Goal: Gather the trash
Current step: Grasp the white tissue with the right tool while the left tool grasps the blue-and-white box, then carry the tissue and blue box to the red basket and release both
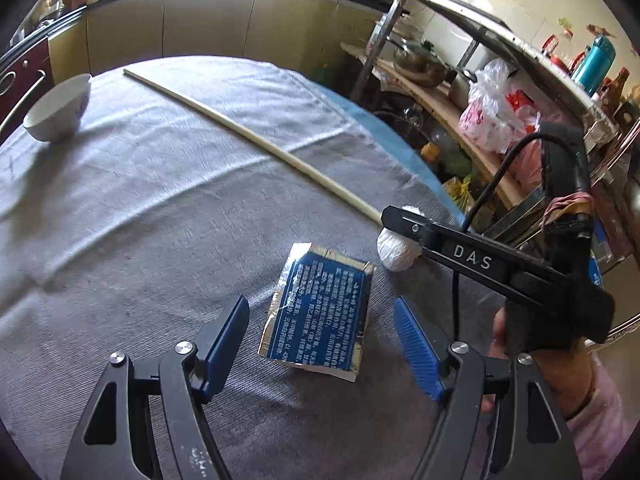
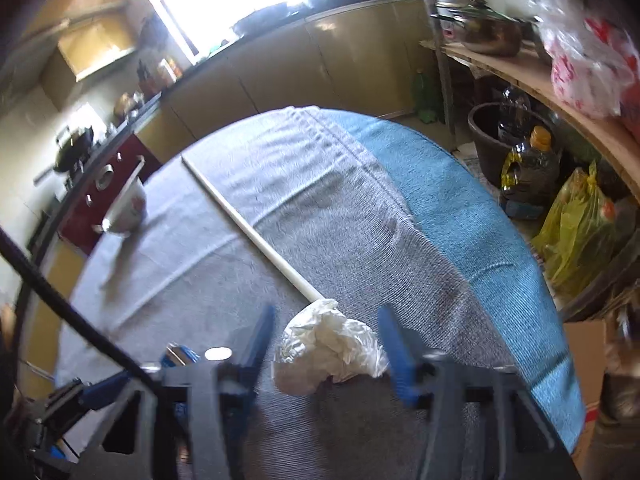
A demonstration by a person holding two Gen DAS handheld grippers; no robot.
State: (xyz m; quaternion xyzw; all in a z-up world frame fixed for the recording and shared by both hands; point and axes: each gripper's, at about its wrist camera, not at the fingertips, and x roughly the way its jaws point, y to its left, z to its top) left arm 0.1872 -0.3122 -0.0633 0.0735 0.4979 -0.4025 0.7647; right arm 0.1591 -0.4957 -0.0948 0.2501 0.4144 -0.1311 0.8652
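Note:
A blue and silver foil packet (image 1: 320, 308) lies flat on the grey cloth of the table (image 1: 140, 208). My left gripper (image 1: 320, 340) is open and straddles it, with clear gaps between both blue pads and the packet. To its right lies a crumpled white wad (image 2: 328, 348), also seen in the left wrist view as the wad (image 1: 394, 254). My right gripper (image 2: 328, 344) stands over the wad with a finger on each side. A thin strip of cloth shows at the left pad, so I read it as open. The picture is blurred there.
A long pale stick (image 1: 240, 128) runs across the cloth, ending at the wad. A white bowl (image 1: 58, 110) stands at the far left. A blue cloth (image 2: 460, 208) covers the table's right side. A shelf (image 1: 440, 108) with a pot and plastic bags stands to the right.

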